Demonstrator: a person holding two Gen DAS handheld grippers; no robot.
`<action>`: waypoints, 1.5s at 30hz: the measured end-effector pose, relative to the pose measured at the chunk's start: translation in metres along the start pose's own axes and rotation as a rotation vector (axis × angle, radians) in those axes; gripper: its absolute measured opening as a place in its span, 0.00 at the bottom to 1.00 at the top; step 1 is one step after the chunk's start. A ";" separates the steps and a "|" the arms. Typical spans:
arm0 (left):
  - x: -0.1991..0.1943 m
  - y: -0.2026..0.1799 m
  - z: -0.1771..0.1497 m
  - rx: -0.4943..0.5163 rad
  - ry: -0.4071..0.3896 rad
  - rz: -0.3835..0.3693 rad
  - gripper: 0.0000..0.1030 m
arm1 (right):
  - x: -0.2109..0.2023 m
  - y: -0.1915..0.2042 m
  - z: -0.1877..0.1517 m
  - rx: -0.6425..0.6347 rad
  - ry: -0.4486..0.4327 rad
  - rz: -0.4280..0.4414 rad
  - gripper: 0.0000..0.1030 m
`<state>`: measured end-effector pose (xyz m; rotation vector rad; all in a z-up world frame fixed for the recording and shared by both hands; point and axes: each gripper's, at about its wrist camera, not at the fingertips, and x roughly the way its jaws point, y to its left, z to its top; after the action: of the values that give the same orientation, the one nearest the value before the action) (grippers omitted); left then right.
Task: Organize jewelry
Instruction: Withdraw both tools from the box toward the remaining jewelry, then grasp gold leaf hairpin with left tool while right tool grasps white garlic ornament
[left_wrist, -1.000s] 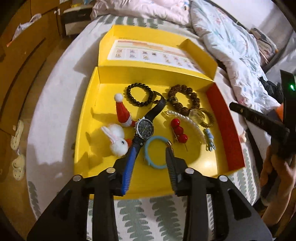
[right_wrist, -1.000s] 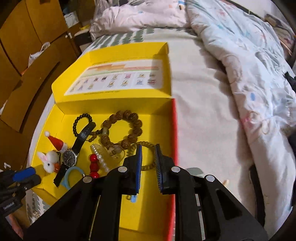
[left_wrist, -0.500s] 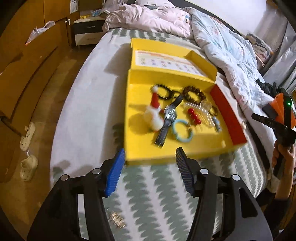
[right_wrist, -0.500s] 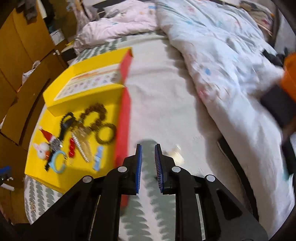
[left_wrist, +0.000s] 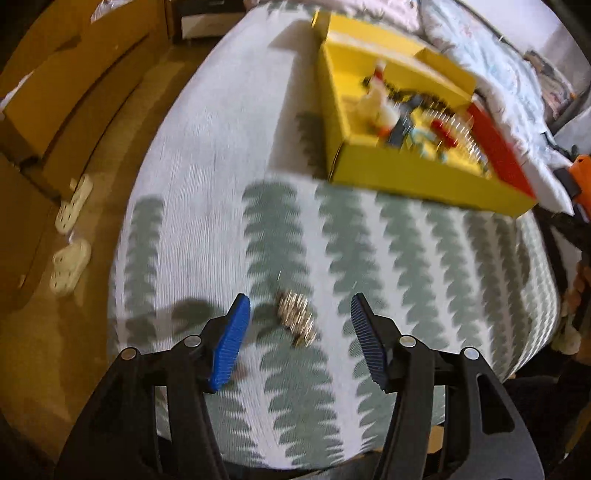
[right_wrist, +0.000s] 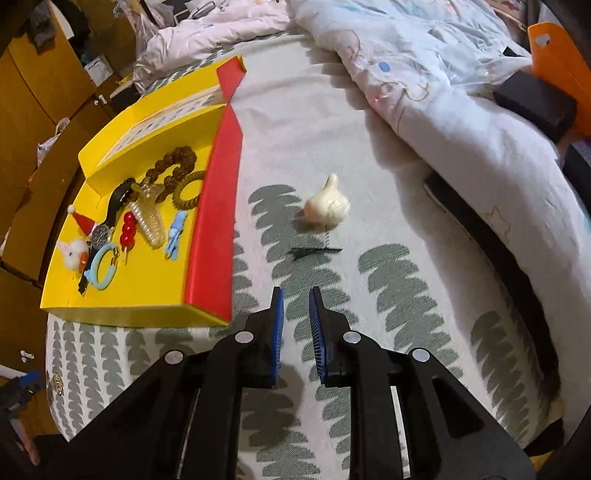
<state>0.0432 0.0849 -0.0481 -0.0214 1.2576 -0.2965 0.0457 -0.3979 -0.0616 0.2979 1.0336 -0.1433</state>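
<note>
white bedding printed with grey-green leaf shapes (right_wrist: 388, 280) covers the bed, with a rumpled pale quilt (right_wrist: 424, 74) heaped on its far right side and wooden cabinets (left_wrist: 55, 92) along the left wall. on the bed's left part sits an open yellow cardboard box with a red side wall (right_wrist: 214, 206), holding a dark brown bead bracelet (right_wrist: 173, 162), a black-strapped wristwatch (right_wrist: 101, 234), a red santa-hat charm (right_wrist: 83, 221), a white plush rabbit charm (right_wrist: 72, 251), a light blue ring-shaped bangle (right_wrist: 101, 267), a red bead hairpin (right_wrist: 127, 229), a pearl-studded hair claw (right_wrist: 149, 221) and a small blue clip (right_wrist: 175, 232). the left gripper (left_wrist: 299, 328) points steeply down at the near edge of the bed, its blue pads standing wide apart with nothing clamped; a small gold-coloured piece of jewelry (left_wrist: 295, 319), too blurred to name, lies on the bedding between them, touching neither pad. the right gripper (right_wrist: 295, 325) has its pads drawn almost together with only a narrow gap, holding nothing. beyond it, right of the box, a cream-white duck-shaped hair clip (right_wrist: 327, 206) rests on the sheet, and a thin black bobby pin (right_wrist: 314, 251) lies just nearer.
</note>
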 end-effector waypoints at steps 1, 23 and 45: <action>0.002 0.000 -0.002 -0.004 0.007 -0.002 0.55 | 0.000 0.001 0.000 -0.002 0.000 0.000 0.19; 0.033 -0.019 0.000 -0.003 0.066 0.071 0.55 | 0.025 -0.031 0.030 0.061 0.041 -0.013 0.20; 0.028 -0.017 -0.002 -0.026 0.065 0.073 0.55 | 0.056 -0.008 0.070 0.022 0.029 -0.094 0.51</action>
<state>0.0458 0.0621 -0.0718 0.0113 1.3233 -0.2192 0.1293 -0.4256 -0.0779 0.2718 1.0757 -0.2360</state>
